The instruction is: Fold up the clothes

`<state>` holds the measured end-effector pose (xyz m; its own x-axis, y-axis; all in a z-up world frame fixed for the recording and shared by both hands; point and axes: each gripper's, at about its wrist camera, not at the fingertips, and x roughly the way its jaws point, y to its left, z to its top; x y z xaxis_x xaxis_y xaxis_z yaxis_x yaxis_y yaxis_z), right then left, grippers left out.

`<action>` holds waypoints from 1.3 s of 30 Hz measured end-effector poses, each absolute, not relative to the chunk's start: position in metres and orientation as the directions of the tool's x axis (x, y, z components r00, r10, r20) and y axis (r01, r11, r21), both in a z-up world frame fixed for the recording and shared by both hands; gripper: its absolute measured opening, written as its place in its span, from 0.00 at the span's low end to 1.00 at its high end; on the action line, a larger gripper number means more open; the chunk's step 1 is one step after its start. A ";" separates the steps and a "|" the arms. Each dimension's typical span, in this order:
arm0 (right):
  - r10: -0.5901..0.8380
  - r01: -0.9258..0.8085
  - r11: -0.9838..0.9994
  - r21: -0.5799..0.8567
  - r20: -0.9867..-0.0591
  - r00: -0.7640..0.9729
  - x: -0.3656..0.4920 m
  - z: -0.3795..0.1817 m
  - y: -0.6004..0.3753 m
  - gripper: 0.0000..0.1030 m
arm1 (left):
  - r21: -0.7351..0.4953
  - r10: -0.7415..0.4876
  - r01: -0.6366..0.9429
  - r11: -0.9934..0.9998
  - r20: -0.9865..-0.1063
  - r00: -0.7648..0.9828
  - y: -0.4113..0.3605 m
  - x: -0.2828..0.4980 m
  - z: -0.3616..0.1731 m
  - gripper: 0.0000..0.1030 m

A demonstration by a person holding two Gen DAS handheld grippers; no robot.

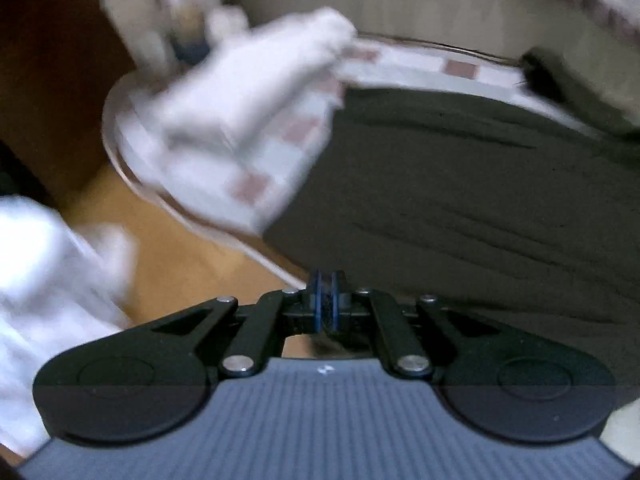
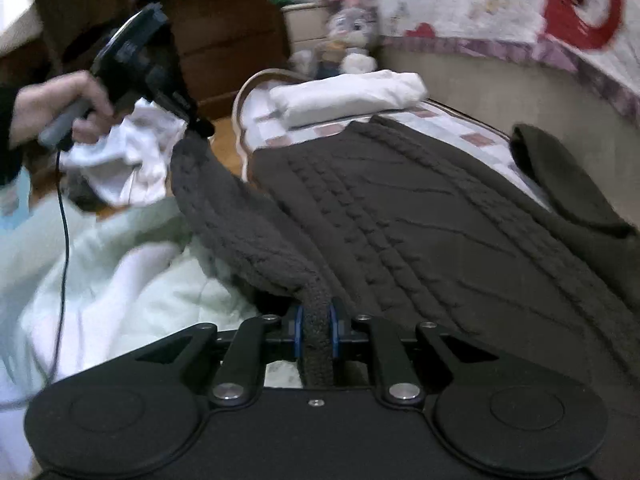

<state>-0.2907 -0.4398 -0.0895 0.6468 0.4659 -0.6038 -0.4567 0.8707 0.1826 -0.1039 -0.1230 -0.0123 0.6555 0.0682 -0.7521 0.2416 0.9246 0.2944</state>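
A dark cable-knit sweater (image 2: 420,208) lies spread on a small table (image 2: 248,128) with a checked cloth. My right gripper (image 2: 316,332) is shut on the sweater's near edge. The left gripper (image 2: 200,126), seen in the right wrist view, is shut on the sweater's other lifted corner, so a fold of knit hangs between the two. In the left wrist view the left gripper (image 1: 327,304) is shut with dark fabric between its fingertips, and the sweater (image 1: 460,200) fills the right side. A folded white garment (image 2: 348,94) sits at the table's far end; it also shows blurred in the left wrist view (image 1: 248,80).
A pile of white and pale green clothes (image 2: 120,248) lies left of the table. A bed with a patterned cover (image 2: 500,20) stands behind, a plush toy (image 2: 352,36) and a wooden cabinet (image 2: 224,32) beyond. Wooden floor (image 1: 180,256) shows left of the table.
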 end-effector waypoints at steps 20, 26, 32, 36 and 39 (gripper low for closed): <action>0.263 0.122 0.854 0.506 -0.621 0.738 -0.243 -0.163 -0.573 0.15 | 0.630 0.020 0.496 0.597 -0.630 0.776 -0.330 -0.063 -0.122 0.03; 0.306 0.096 0.837 0.539 -0.606 0.735 -0.242 -0.150 -0.579 0.20 | 0.669 0.037 0.329 0.666 -0.470 0.882 -0.324 -0.034 -0.089 0.04; 0.338 0.257 0.719 0.646 -0.648 0.683 -0.267 -0.159 -0.627 0.34 | 0.662 0.077 0.214 0.718 -0.381 0.921 -0.322 -0.014 -0.080 0.61; 0.302 0.363 0.693 0.622 -0.709 0.638 -0.293 -0.161 -0.649 0.40 | 0.555 -0.095 0.383 0.738 -0.477 0.874 -0.322 -0.058 -0.090 0.79; 0.314 0.361 0.686 0.632 -0.704 0.636 -0.316 -0.152 -0.646 0.40 | 0.311 -0.327 0.631 0.711 -0.648 0.688 -0.322 -0.086 -0.092 0.79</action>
<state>-0.3159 -0.6463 -0.1522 0.6365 0.3140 -0.7045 0.3613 0.6856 0.6320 -0.0860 -0.3222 -0.0921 0.6878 -0.3273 -0.6479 0.6311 0.7106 0.3111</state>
